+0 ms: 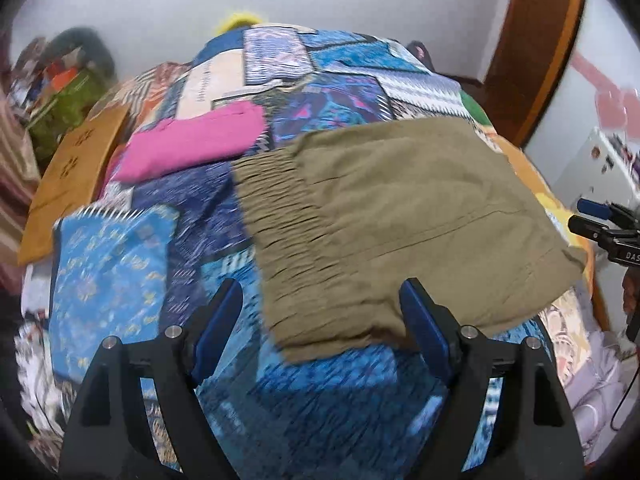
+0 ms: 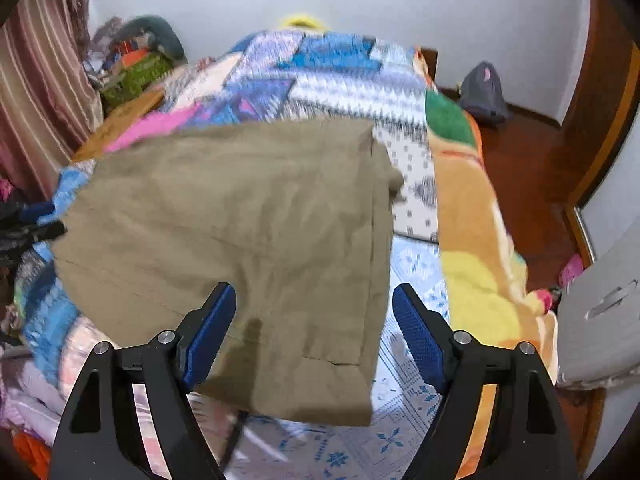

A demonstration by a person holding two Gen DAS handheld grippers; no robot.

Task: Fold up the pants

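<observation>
Hovering both hand-held grippers, left (image 1: 320, 320) and right (image 2: 314, 320), wide open and empty over the folded pants (image 1: 400, 216); waistband lies left.

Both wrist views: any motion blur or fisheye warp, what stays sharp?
Left wrist: bedspread near the left claw smears, olive pants fairly crisp, the door frame bows. Right wrist: the far quilt and the pants' edges smear, right claw sharp, dark corners in both.
</observation>
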